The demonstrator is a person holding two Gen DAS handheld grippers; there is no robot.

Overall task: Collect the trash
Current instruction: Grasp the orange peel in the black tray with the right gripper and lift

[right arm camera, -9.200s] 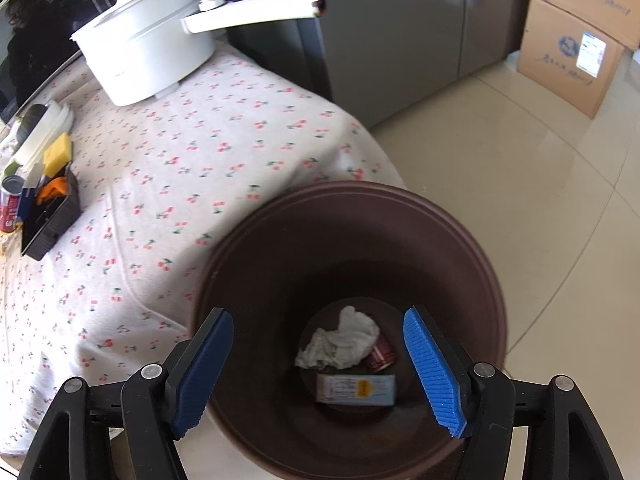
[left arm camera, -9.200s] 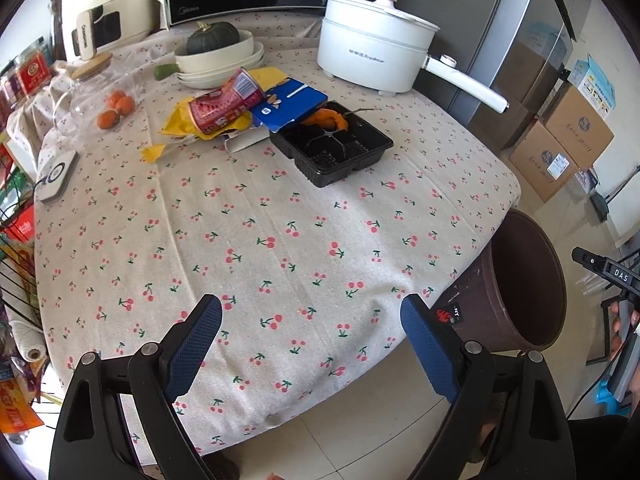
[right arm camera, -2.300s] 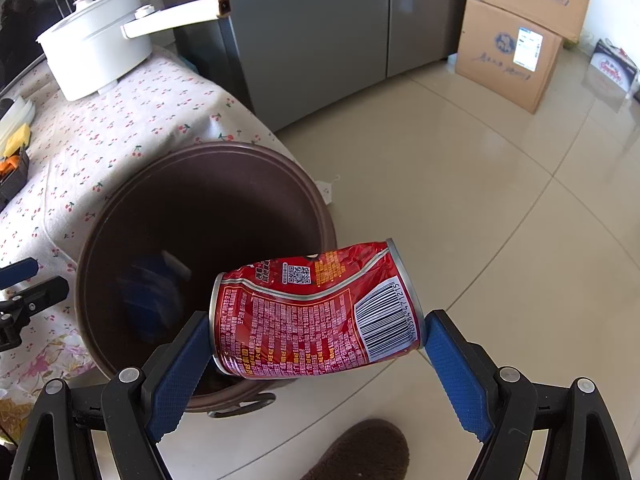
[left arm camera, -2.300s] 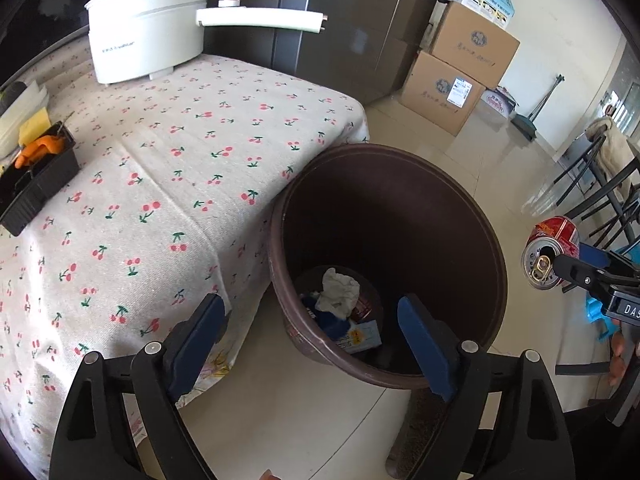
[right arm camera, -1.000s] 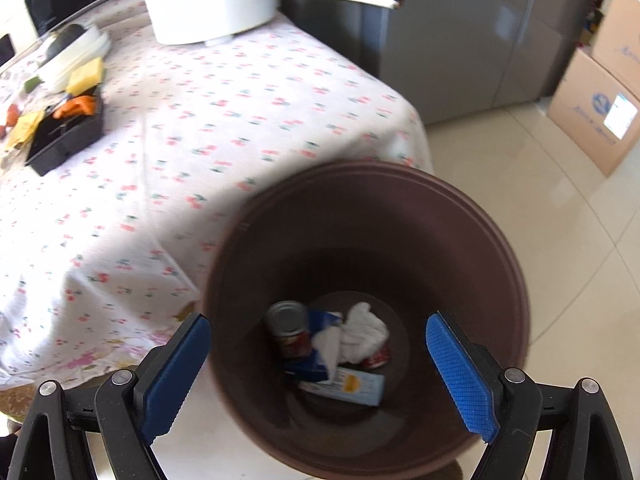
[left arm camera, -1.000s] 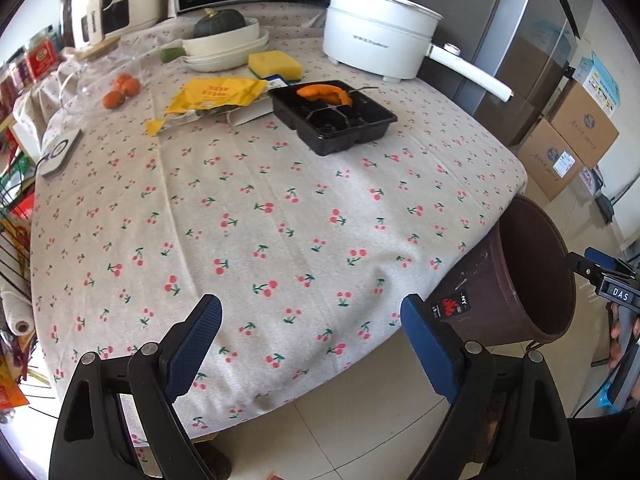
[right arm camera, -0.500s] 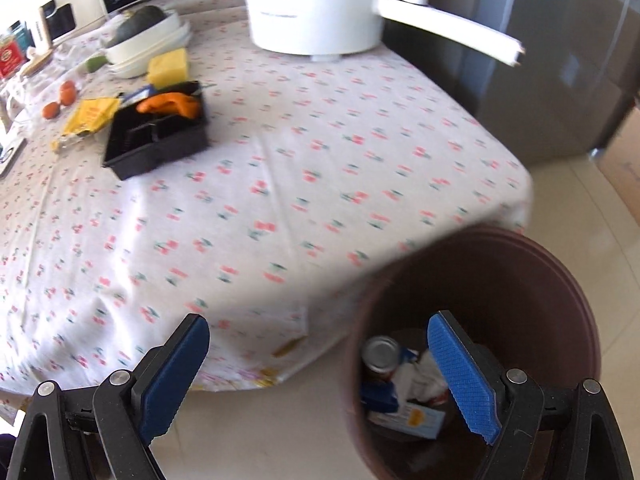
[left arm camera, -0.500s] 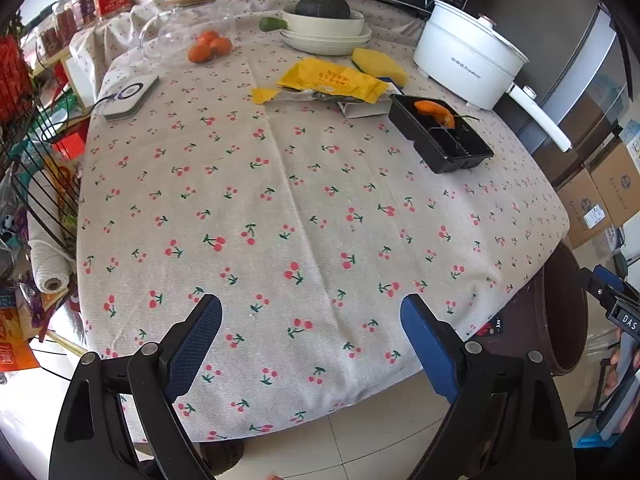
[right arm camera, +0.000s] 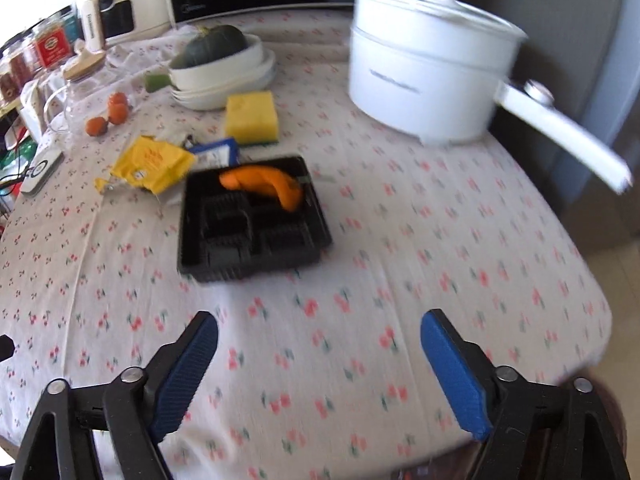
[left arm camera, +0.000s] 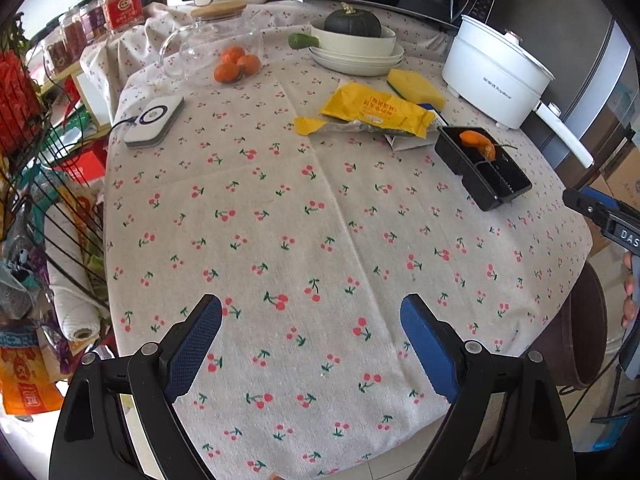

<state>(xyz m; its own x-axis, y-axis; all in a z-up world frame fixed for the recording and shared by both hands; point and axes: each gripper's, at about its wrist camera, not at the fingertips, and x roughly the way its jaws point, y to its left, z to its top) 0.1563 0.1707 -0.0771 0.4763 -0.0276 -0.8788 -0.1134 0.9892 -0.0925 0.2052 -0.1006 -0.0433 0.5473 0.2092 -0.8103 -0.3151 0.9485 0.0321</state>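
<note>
A black compartment tray [left arm camera: 486,172] with an orange peel [left arm camera: 476,142] lies on the cherry-print tablecloth; it also shows in the right wrist view [right arm camera: 252,228]. A yellow wrapper [left arm camera: 376,110] lies left of it, over white and blue packaging [right arm camera: 216,152]. The brown trash bin [left arm camera: 584,332] stands on the floor at the table's right edge. My left gripper [left arm camera: 312,340] is open and empty above the table's near edge. My right gripper [right arm camera: 320,360] is open and empty above the table's right side, short of the tray.
A white electric pot [left arm camera: 496,76] with a long handle stands at the back right. A yellow sponge [left arm camera: 416,86], stacked bowls with a squash [left arm camera: 352,40], a glass jar with oranges [left arm camera: 236,64] and a white charger [left arm camera: 154,120] sit further back. A wire rack [left arm camera: 36,184] stands left.
The right gripper dropped the red can into the bin, then swung up from the bin to over the table. The left gripper turned left and now faces the whole table.
</note>
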